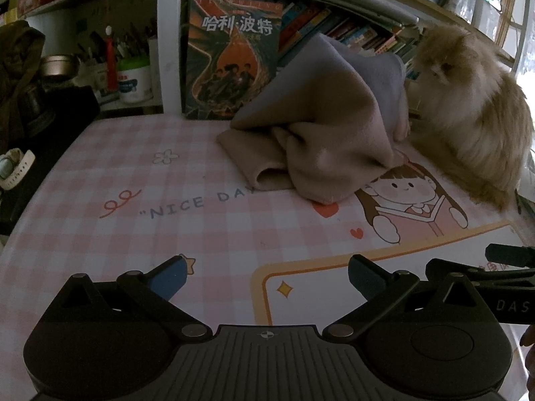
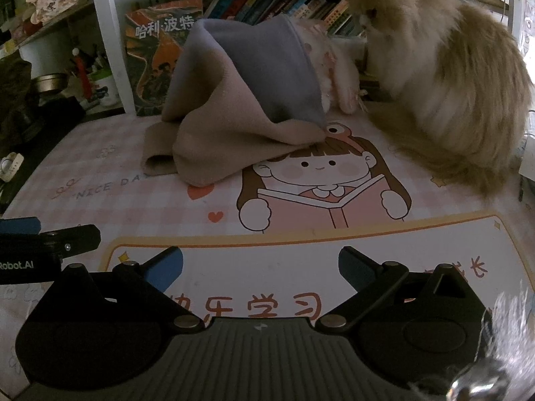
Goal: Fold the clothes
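A beige and grey-blue garment [image 1: 321,127] lies crumpled in a heap at the far side of the pink checked desk mat [image 1: 133,207]; in the right wrist view the garment [image 2: 234,110] is draped over something and stands up like a tent. My left gripper [image 1: 267,275] is open and empty, low over the mat, well short of the garment. My right gripper [image 2: 260,264] is open and empty, also near the front edge. Each gripper shows at the edge of the other's view.
A fluffy tan cat [image 1: 468,107] sits on the desk right of the garment, also in the right wrist view [image 2: 444,67]. A book [image 1: 230,56] and bookshelf stand behind. Jars and pens [image 1: 133,77] crowd the left shelf. A watch [image 1: 13,167] lies at left.
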The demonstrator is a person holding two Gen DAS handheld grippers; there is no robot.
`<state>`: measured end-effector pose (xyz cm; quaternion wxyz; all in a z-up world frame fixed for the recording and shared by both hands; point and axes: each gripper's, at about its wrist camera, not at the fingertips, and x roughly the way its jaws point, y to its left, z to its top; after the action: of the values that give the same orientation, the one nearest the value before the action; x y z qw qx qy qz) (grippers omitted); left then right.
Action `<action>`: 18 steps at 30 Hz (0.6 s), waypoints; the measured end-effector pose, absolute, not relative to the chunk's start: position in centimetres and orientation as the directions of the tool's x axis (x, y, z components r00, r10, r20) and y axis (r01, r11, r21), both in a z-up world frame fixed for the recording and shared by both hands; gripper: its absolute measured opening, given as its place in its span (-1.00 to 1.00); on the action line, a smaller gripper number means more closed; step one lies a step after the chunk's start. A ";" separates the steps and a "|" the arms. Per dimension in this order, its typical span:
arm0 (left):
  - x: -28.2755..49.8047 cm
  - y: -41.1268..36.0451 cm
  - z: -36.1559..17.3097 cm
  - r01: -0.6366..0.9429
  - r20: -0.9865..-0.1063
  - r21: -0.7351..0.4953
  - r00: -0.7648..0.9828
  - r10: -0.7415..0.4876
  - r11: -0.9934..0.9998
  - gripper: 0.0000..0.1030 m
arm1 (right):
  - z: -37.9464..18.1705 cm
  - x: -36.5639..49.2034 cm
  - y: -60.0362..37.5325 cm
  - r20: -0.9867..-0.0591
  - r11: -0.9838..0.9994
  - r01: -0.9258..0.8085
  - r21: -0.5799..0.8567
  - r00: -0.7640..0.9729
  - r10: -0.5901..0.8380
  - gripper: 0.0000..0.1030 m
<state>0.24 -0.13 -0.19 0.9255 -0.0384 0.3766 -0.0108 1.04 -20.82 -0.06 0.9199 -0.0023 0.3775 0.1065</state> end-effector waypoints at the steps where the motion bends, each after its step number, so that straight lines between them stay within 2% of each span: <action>1: 0.2 -0.1 -0.2 -0.009 -0.695 -0.079 0.717 -0.048 0.997 1.00 | -0.1 1.0 -20.8 -0.695 0.977 -0.197 0.075 0.692 0.193 0.95; 18: 0.2 0.2 -0.2 -0.014 -0.691 -0.095 0.720 -0.056 0.995 1.00 | -0.2 1.2 -20.9 -0.707 0.979 -0.190 0.078 0.681 0.189 0.95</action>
<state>0.19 0.16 -0.19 0.9262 -0.0469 0.3738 -0.0116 1.15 -20.92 -0.22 0.9168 -0.0009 0.3857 0.1035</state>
